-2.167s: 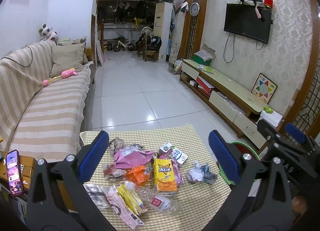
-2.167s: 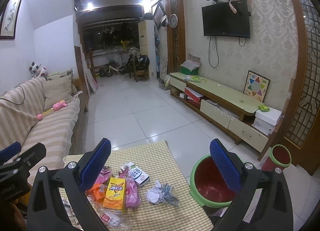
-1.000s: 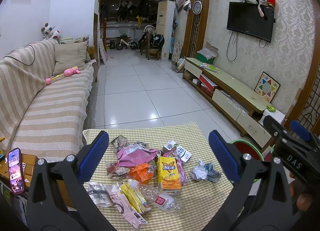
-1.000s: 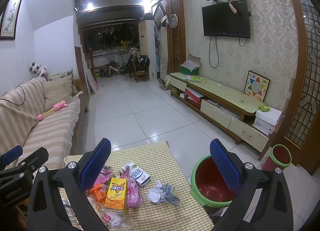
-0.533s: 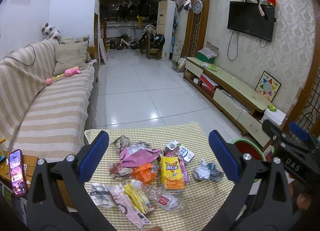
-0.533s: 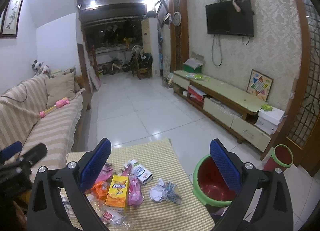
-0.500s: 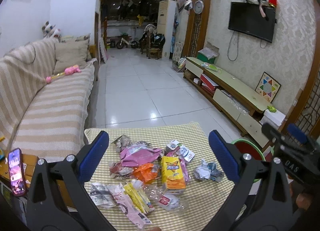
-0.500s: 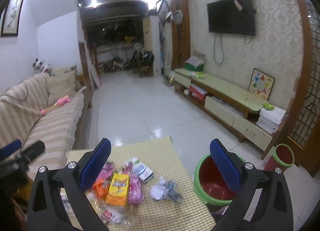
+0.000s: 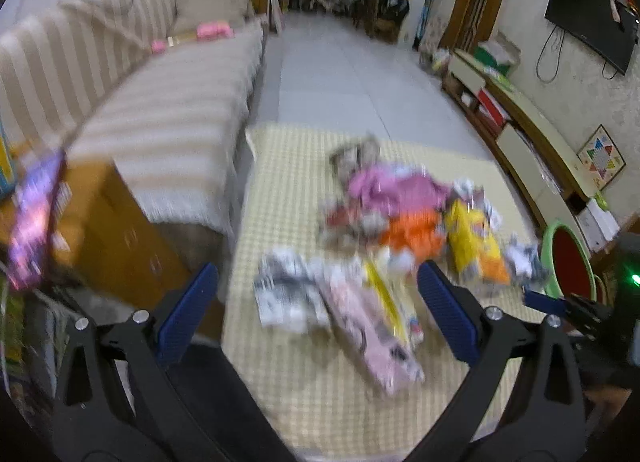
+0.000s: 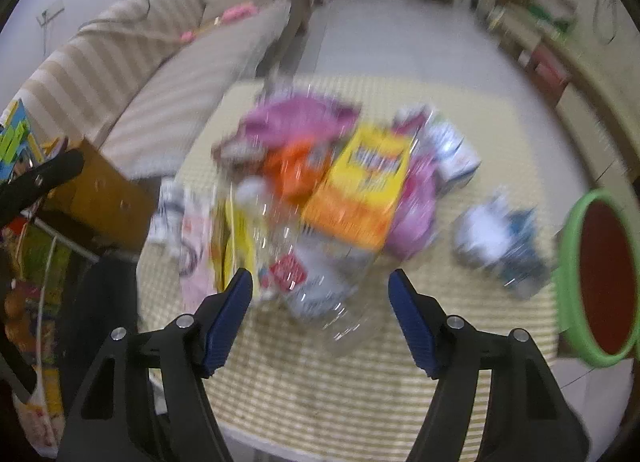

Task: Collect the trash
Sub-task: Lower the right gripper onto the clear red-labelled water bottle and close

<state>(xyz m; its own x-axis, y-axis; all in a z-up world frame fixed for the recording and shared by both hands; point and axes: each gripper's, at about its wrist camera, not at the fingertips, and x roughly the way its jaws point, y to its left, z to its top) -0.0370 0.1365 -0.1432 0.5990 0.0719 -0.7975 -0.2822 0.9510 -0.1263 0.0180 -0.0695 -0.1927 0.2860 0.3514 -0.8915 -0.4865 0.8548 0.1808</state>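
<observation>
A heap of trash lies on a checked table (image 9: pixel 280 198): a pink bag (image 9: pixel 392 186), an orange wrapper (image 9: pixel 412 230), a yellow packet (image 9: pixel 472 246) and a pale pink wrapper (image 9: pixel 368 338). My left gripper (image 9: pixel 316 302) is open above the pale pink wrapper. In the right wrist view my right gripper (image 10: pixel 320 302) is open and empty over a clear plastic bottle (image 10: pixel 316 282), in front of the yellow packet (image 10: pixel 360 194) and a crumpled paper (image 10: pixel 496 242). Both views are blurred.
A green-rimmed red bin (image 10: pixel 600 274) stands off the table's right edge and shows in the left wrist view (image 9: pixel 568 262). A striped sofa (image 9: pixel 160 94) and a wooden side cabinet (image 9: pixel 112 230) are on the left. A TV unit (image 9: pixel 520 122) lines the right wall.
Both grippers have tilted down and moved close over the trash heap. The right gripper's jaws stand narrower than before. The trash has not moved.
</observation>
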